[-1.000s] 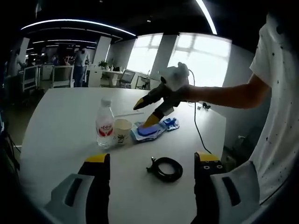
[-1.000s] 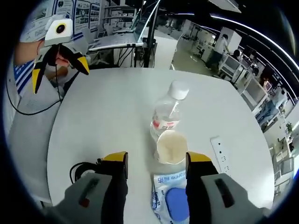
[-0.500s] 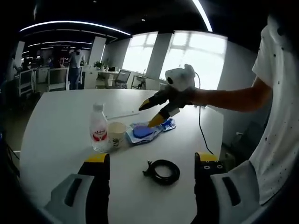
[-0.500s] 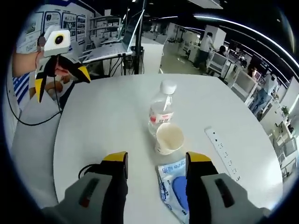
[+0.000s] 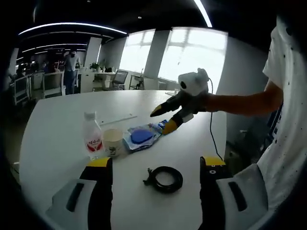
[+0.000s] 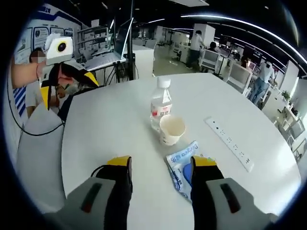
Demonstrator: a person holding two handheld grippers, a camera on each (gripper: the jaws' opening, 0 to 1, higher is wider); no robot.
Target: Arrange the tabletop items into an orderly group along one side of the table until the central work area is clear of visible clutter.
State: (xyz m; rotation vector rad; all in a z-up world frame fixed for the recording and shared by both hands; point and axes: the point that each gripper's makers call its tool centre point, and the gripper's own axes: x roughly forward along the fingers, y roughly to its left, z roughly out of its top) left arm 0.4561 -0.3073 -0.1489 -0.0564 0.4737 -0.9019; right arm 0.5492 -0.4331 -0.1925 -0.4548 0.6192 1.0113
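White round table (image 5: 57, 120). From my left claw (image 5: 156, 165), jaws spread and holding nothing, I look across it: coiled black cable (image 5: 164, 179) lies just ahead between the jaws, near the table's near edge, bare top all round it. Beyond, in a tight cluster: bottle (image 5: 92, 141), paper cup (image 5: 112, 142) touching or just beside it, blue pouch (image 5: 140, 136) next to the cup. My right claw (image 5: 164, 120) hangs over the pouch's far end, jaws apart, empty. Wide bare table left of the bottle and behind the cluster. The right claw view adds a white power strip (image 6: 229, 142) lying flat toward the far-right edge, apart from the cup (image 6: 171, 130) and bottle (image 6: 159, 109); pouch (image 6: 182, 163) partly behind the right jaw; cable (image 6: 101, 170) peeking by the left jaw; open top on the left toward my raised left claw (image 6: 67, 81).
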